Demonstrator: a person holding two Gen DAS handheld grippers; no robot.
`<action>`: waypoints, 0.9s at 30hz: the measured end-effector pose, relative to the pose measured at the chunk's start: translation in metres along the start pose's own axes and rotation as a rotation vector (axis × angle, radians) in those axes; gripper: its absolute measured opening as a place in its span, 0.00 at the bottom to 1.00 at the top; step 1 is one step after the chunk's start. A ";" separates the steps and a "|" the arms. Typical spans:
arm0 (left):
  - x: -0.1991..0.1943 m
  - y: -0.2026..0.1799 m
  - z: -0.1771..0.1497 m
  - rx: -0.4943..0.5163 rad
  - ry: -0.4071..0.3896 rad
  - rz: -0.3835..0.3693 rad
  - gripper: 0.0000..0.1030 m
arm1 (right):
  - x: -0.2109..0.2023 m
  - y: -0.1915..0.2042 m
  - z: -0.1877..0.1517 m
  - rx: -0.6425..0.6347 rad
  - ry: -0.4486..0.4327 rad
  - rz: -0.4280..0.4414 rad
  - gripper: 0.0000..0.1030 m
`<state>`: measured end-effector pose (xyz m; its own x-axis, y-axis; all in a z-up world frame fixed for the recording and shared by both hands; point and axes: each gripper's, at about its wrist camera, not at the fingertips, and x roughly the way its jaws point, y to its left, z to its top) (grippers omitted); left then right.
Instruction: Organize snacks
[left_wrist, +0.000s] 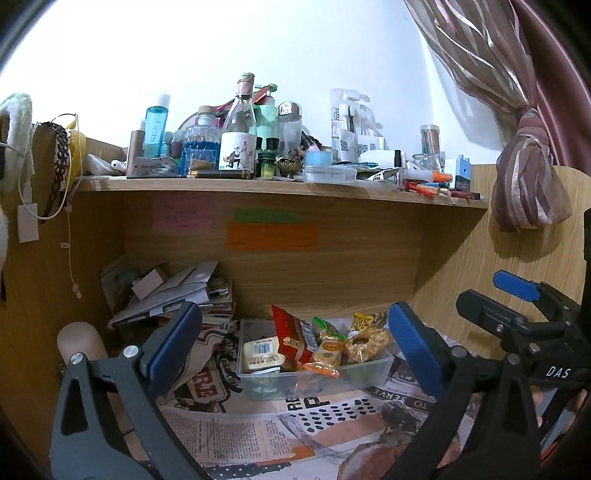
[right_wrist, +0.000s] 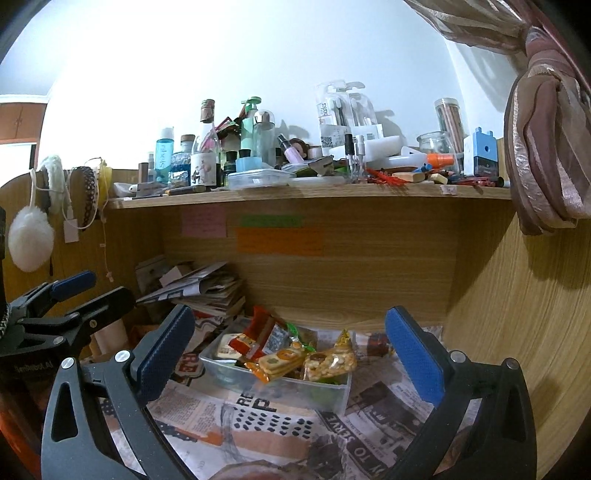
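Observation:
A clear plastic bin (left_wrist: 369, 373) (right_wrist: 332, 393) sits on the newspaper-covered desk and holds several snack packets: a red packet (left_wrist: 290, 338) (right_wrist: 258, 326), a white barcoded packet (left_wrist: 260, 354), an orange biscuit packet (left_wrist: 327, 354) (right_wrist: 282, 363) and a nut bar (left_wrist: 367, 343) (right_wrist: 328, 363). My left gripper (left_wrist: 295, 354) is open and empty, held back from the bin. My right gripper (right_wrist: 291, 354) is open and empty, also short of the bin. The right gripper shows at the right edge of the left wrist view (left_wrist: 517, 302).
A shelf (left_wrist: 280, 186) (right_wrist: 310, 192) above is crowded with bottles, jars and pens. Stacked papers (left_wrist: 177, 291) (right_wrist: 207, 288) lie at the back left. Newspaper (left_wrist: 258, 432) (right_wrist: 258, 428) covers the desk. Wooden walls close the back and right side. A knotted curtain (left_wrist: 528, 184) hangs at right.

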<state>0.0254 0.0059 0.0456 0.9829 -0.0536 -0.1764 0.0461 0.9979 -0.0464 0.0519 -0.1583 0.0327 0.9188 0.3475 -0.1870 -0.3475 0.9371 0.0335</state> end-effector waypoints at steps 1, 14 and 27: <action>0.000 0.001 0.000 0.001 0.001 -0.001 1.00 | 0.000 0.000 0.000 -0.001 0.001 0.000 1.00; 0.001 0.005 -0.002 -0.001 0.006 -0.006 1.00 | 0.003 0.002 -0.002 0.001 0.011 0.004 1.00; 0.004 0.006 -0.004 -0.004 0.014 -0.010 1.00 | 0.006 0.001 -0.003 0.001 0.017 0.008 1.00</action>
<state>0.0286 0.0117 0.0412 0.9798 -0.0639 -0.1895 0.0549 0.9971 -0.0522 0.0569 -0.1553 0.0287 0.9129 0.3539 -0.2033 -0.3543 0.9345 0.0361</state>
